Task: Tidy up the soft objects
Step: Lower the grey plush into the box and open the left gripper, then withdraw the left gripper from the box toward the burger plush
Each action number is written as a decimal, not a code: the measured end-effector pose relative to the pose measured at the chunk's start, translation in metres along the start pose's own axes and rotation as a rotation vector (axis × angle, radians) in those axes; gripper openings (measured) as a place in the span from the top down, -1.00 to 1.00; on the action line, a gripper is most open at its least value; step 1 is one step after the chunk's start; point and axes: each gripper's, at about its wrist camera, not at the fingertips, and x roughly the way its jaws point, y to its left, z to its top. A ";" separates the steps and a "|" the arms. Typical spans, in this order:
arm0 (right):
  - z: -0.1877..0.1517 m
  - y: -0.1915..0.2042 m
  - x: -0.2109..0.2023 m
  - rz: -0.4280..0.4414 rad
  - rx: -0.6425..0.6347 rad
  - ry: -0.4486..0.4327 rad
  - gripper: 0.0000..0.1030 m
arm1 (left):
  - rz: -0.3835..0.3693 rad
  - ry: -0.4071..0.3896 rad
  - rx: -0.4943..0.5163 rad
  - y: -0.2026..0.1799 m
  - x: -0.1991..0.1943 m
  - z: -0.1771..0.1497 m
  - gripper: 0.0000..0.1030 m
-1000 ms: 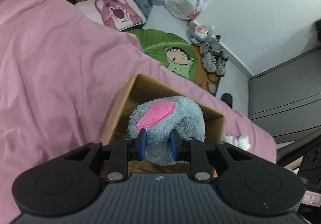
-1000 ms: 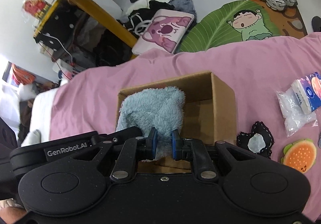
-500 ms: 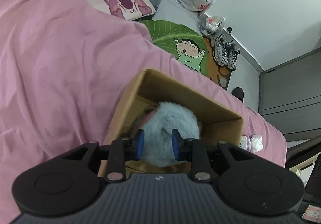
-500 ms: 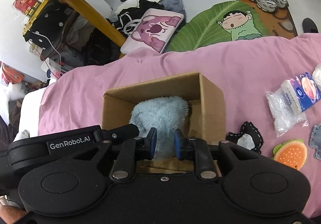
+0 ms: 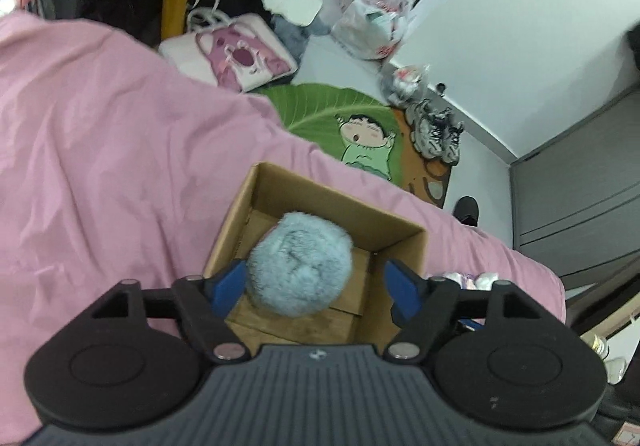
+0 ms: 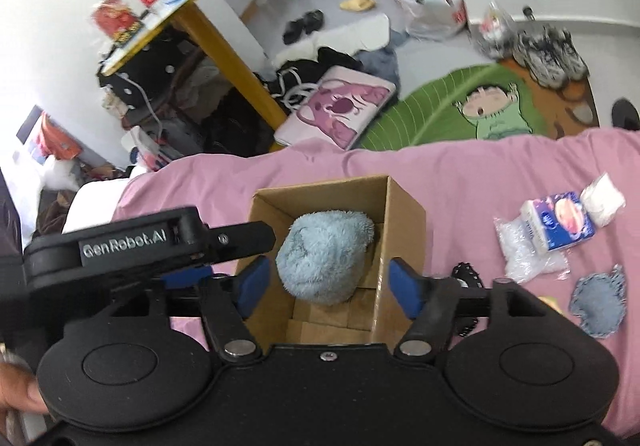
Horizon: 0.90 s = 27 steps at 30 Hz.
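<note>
A fluffy blue-grey plush toy [image 5: 299, 263] sits inside an open cardboard box [image 5: 332, 202] on the pink bed cover; it also shows in the right wrist view [image 6: 324, 257], in the same box [image 6: 404, 206]. My left gripper [image 5: 316, 288] is open above the box, its blue pads either side of the plush and apart from it. My right gripper [image 6: 329, 286] is open too, pads spread wide over the box. The left gripper's body [image 6: 132, 242] shows at the left of the right wrist view.
On the pink cover [image 6: 460, 174] right of the box lie a tissue pack [image 6: 558, 220], a clear plastic bag [image 6: 528, 254], a denim patch [image 6: 598, 300] and a black-edged patch [image 6: 466, 272]. Beyond the bed edge are a green cartoon rug [image 5: 344, 118], sneakers [image 5: 436, 130] and a pink cushion [image 5: 240, 58].
Both grippers have opened and let go of the plush, which now rests in the box. Both have drawn back a little above the box.
</note>
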 end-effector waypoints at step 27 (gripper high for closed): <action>-0.040 -0.071 -0.085 -0.059 -0.062 -0.133 -0.93 | 0.100 -0.204 0.168 -0.058 -0.066 -0.074 -0.85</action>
